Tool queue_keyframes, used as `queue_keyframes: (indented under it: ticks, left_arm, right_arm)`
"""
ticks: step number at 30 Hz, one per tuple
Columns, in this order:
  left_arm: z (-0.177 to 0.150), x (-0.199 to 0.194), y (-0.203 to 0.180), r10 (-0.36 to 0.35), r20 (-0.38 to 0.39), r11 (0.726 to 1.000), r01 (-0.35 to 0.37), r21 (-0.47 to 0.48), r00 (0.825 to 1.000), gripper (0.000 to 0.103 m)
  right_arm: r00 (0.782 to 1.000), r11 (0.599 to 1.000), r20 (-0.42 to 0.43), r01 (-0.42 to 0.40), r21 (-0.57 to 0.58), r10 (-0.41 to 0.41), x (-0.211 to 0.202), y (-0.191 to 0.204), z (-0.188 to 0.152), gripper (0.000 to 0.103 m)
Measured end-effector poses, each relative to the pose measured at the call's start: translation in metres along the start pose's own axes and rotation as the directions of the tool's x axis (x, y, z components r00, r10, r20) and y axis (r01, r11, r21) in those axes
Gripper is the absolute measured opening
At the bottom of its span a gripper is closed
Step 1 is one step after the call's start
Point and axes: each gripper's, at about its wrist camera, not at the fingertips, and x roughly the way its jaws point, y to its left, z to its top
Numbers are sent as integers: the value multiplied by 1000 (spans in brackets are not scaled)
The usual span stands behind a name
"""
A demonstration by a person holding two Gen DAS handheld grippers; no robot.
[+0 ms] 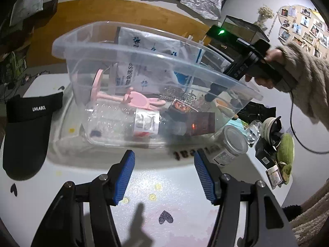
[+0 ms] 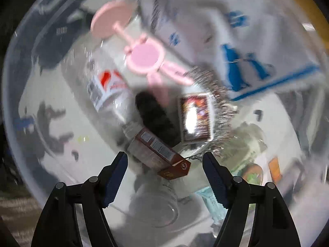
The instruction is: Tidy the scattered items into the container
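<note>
Left wrist view sharp, evenly lit from overhead, cool indoor light. I see soft gripper shadow on white table (image 1: 164, 187), glare streaks on clear container (image 1: 144, 53) rim, green LED bloom on right-hand gripper (image 1: 207, 97) body. Heavy fisheye bending and black vignette at corners of both views. Right wrist view badly motion-smeared; white packet (image 2: 236, 30) print streaks, only brown box (image 2: 162, 154) near centre half legible. Hot glare spot on glossy card (image 2: 195, 121).

White wall (image 1: 242, 2) w/ photo board (image 1: 302, 28); white table (image 1: 181, 201).
</note>
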Motion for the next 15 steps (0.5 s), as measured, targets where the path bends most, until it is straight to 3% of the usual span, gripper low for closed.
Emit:
queue_keyframes:
  ticks: [3,5,7,9,10,12,15]
  left_arm:
    - [3,-4,-7,41,19,999,-42,23,999,89]
    - [6,-7,-11,55,25,998,-56,33,998,90]
    - [8,-9,-14,78,25,996,-79,43,997,91]
    - [11,-11,-19,103,27,993,-104,53,994,103]
    - [11,-12,-21,103,31,993,-104,56,994,103]
    - [13,-16,-25,91,34,993,-93,67,995,103]
    - [13,-20,-34,91,38,992,-94,84,995,103]
  right_arm:
    - [981,996,192,5,89,-22,-29,7,-22,75]
    - [966,991,252,31,128,-63,-42,17,-33,75]
    - [931,988,354,33,154,-86,-63,26,-49,75]
    - [903,981,416,28,193,-107,-77,31,-63,75]
    - [888,977,445,21,213,-116,-85,33,-70,76]
    - [857,968,495,22,250,-147,-94,43,-84,103]
    - [800,955,563,45,292,-210,-109,53,-105,103]
